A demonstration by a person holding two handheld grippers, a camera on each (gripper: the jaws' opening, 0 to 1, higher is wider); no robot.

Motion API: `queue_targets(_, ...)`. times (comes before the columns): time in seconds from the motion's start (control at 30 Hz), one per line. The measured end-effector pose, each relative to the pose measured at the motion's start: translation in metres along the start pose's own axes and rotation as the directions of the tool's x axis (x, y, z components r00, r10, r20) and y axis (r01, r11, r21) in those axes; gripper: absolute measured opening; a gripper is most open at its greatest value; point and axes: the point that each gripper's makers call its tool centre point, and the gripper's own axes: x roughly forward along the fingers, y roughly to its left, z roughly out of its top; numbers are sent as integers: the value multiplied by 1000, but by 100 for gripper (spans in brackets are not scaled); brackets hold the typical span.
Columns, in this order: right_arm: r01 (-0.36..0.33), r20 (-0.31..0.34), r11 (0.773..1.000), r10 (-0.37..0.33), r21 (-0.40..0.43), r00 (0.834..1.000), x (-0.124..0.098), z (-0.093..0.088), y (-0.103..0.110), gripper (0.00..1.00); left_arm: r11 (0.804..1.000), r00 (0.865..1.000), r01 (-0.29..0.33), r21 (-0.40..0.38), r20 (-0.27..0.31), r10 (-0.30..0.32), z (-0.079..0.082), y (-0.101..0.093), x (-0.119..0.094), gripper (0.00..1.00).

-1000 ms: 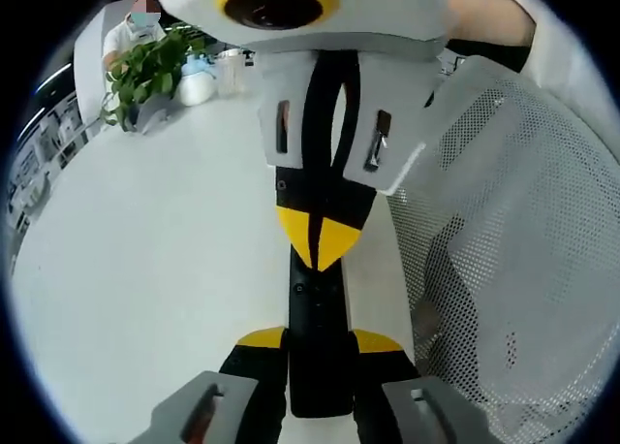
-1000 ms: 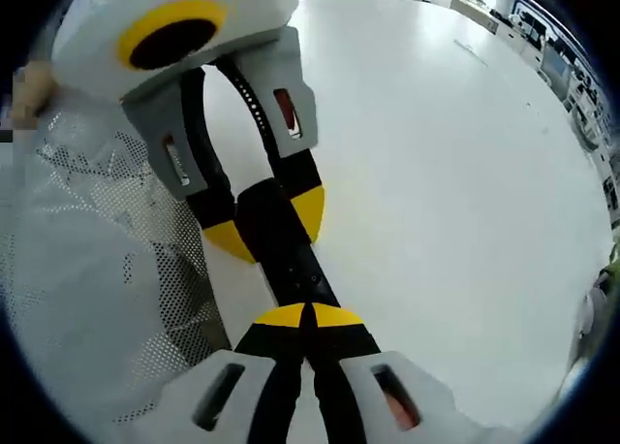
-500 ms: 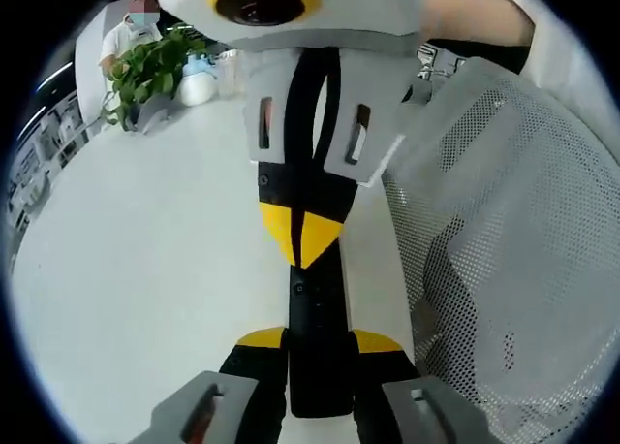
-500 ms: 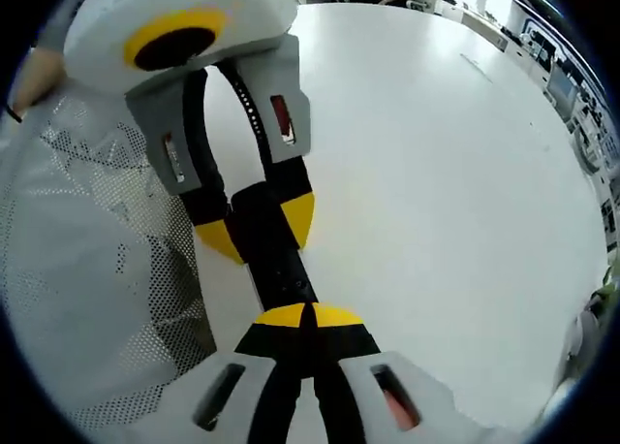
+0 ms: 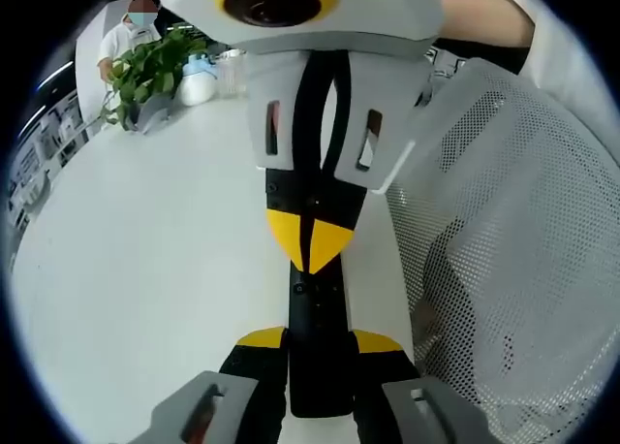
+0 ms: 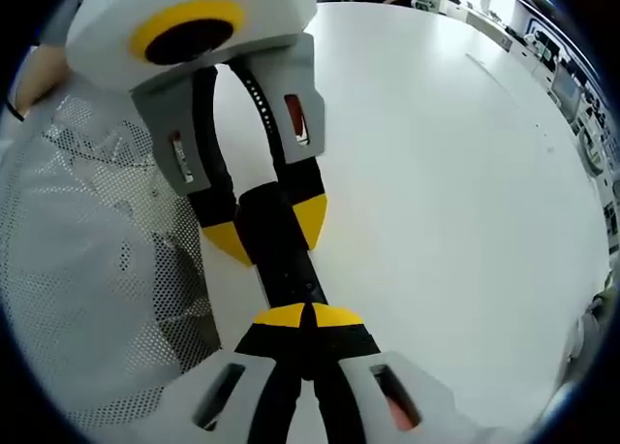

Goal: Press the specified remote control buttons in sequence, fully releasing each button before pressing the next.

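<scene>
Black plastic, the remote control [image 5: 317, 362], is pinched at its near end between the yellow-padded jaws of the left gripper [image 5: 319, 339], which are spread just to its width and touch both long sides. The right gripper [image 5: 310, 245] is met head-on from the far side, its jaws pressed together into one yellow point that is set on the remote's top face. Against half a second ago that point is seen a little further toward the left gripper and swung back across the face, close to where it stands a second ago; the grip on the remote is unchanged. It is judged that a press or a small re-aiming between buttons is under way; whether a button is down cannot be told, since the buttons are hidden under the tip. In the right gripper view the same meeting is shown from the other end, the closed tips [image 6: 308, 316] resting on the black body. The remote is held over the white table [image 5: 145, 269], close beside a white mesh chair back [image 5: 513, 269] that crowds one side. Open tabletop is left on the other side, out to the far edge, where a potted plant [image 5: 145, 71] and a person [image 5: 131, 27] are noted, well apart from the work.
</scene>
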Motion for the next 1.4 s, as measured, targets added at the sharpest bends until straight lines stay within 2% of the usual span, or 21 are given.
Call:
queue_targets(0.17, 2, -19, 1000, -2, -2, 1000, 0, 0, -1, 0, 1000, 1000, 0, 2, -2, 0, 0, 0, 0, 24)
queue_targets(0.43, -24, -17, 999, 25, 34, 1000, -1, -1, -2, 0, 1000, 1000, -2, 7, -6, 2, 0, 0, 1, 24)
queue_targets(0.6, -101, 30, 987, 98, 123, 995, -2, -1, -1, 0, 1000, 1000, -2, 4, -3, 2, 0, 0, 1, 24)
queue_targets(0.7, -118, 52, 982, 111, 146, 992, -3, -2, -3, 0, 1000, 1000, -2, 1, 0, 2, 0, 0, 1, 24)
queue_targets(1.0, -120, 40, 982, 116, 147, 992, -3, -4, -6, 0, 1000, 1000, -1, -1, -2, 1, 0, 0, 0, 24)
queue_targets(1.33, -71, -2, 989, 72, 127, 997, -3, -7, -7, 0, 1000, 1000, -2, 3, -5, 2, 1, 0, 1, 24)
queue_targets(1.4, -63, -26, 992, 66, 113, 997, -2, -6, -6, 0, 1000, 1000, -2, 8, -9, 2, 0, 0, 1, 24)
